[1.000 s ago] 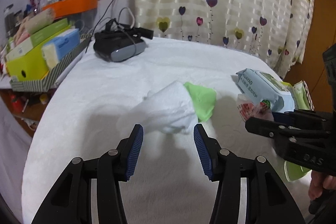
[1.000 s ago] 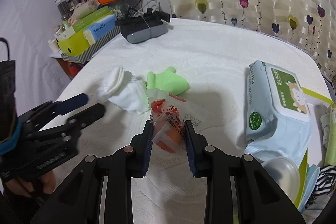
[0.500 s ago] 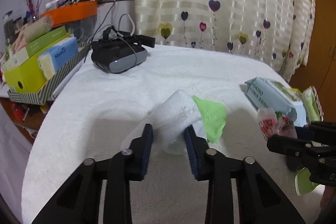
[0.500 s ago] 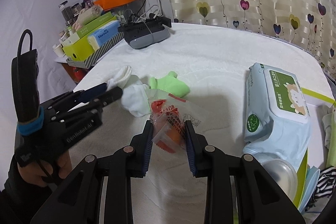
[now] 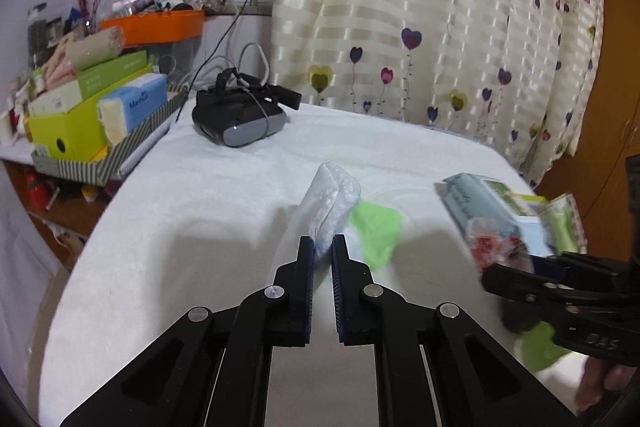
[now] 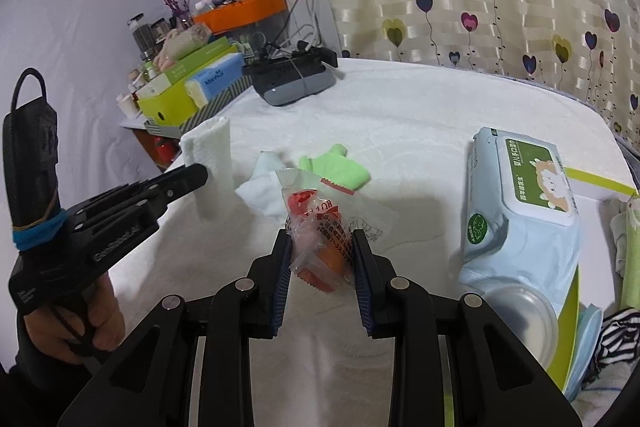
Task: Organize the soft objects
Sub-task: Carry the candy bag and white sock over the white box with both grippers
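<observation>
1. White terry cloth covers the table (image 6: 400, 115); a heart-patterned curtain (image 5: 440, 27) hangs behind.
2. "Manhua" is read on a blue tissue pack (image 5: 136, 103) at ten o'clock.
3. A white sock (image 5: 330, 203) is pinched and lifted by the left gripper (image 5: 322, 247).
4. A clear packet (image 6: 320, 239) with red print is clamped between the fingers (image 6: 282, 267) of the right gripper (image 6: 322, 251).
5. A green sock (image 6: 336, 169) lies at twelve o'clock.

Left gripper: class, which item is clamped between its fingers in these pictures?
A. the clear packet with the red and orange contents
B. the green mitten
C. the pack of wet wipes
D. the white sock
D: the left gripper is shut on the white sock and holds it off the bed, while the green mitten lies on the white cover and the clear packet sits in the right gripper.
</observation>
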The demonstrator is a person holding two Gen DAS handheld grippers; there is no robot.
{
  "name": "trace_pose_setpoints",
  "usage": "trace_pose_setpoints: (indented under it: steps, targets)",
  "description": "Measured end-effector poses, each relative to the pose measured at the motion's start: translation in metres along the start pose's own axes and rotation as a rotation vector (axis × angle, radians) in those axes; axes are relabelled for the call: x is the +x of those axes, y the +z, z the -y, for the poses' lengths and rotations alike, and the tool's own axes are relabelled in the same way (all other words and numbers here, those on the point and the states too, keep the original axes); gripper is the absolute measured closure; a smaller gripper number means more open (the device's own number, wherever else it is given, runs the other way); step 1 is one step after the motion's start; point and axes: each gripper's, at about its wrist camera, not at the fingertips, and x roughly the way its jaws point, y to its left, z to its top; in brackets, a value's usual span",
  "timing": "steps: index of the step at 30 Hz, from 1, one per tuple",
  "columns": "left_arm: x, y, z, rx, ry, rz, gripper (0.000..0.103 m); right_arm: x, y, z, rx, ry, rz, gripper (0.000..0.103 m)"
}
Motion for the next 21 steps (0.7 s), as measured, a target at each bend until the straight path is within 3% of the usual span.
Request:
trace_pose_setpoints:
  steps: [4, 10, 15, 21]
  targets:
    - [-0.032, -0.010, 0.012, -0.002, -0.028, 0.004, 0.095, -0.014, -0.006, -0.004, -0.010, 0.010, 0.017, 0.073]
    - [-0.063, -0.034, 0.025, -0.012, -0.057, -0.080, 0.095, -0.031, -0.019, -0.007, -0.020, 0.019, 0.027, 0.073]
    - [-0.050, -0.059, 0.041, 0.041, -0.079, -0.177, 0.095, -0.037, -0.030, -0.005, -0.015, 0.021, 0.021, 0.073]
    - [-0.018, -0.066, 0.047, 0.088, -0.100, -0.176, 0.082, -0.040, -0.036, 0.003, -0.001, 0.005, 0.016, 0.073]
